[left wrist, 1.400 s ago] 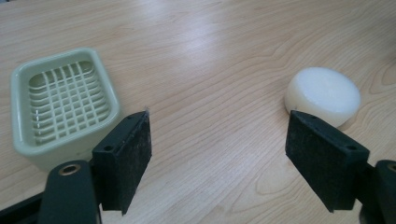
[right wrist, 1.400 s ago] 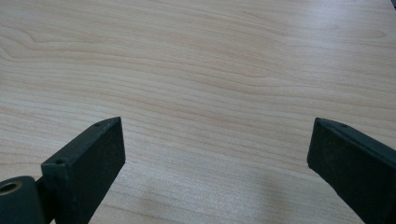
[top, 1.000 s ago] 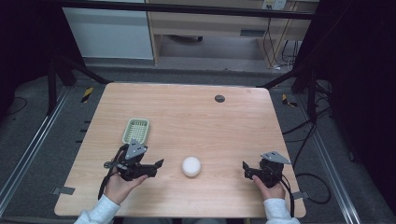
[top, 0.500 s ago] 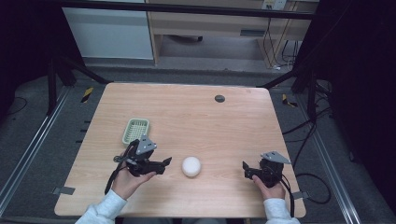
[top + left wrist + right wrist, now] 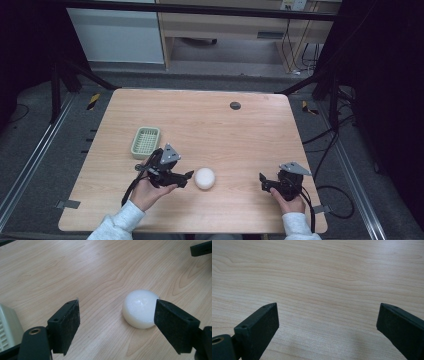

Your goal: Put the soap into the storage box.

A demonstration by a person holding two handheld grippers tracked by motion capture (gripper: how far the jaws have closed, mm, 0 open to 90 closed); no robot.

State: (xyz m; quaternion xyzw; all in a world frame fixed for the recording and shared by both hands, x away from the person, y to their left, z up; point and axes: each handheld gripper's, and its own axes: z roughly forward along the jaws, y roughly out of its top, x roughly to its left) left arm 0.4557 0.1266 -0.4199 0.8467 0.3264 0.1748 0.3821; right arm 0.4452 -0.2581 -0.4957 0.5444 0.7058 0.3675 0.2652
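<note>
white puck (image 5: 140,308) lies flat, round face up, beside wide-spread left claw (image 5: 116,322).

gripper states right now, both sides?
Left gripper: open, holding nothing; white puck sits ahead, near one jaw.
Right gripper: open, holding nothing, bare table between the jaws.

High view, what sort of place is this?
Probably a lab recording rig: a bare wooden table on grey floor, metal rails beside it, loose cables, and dark curtains at the sides.
</note>
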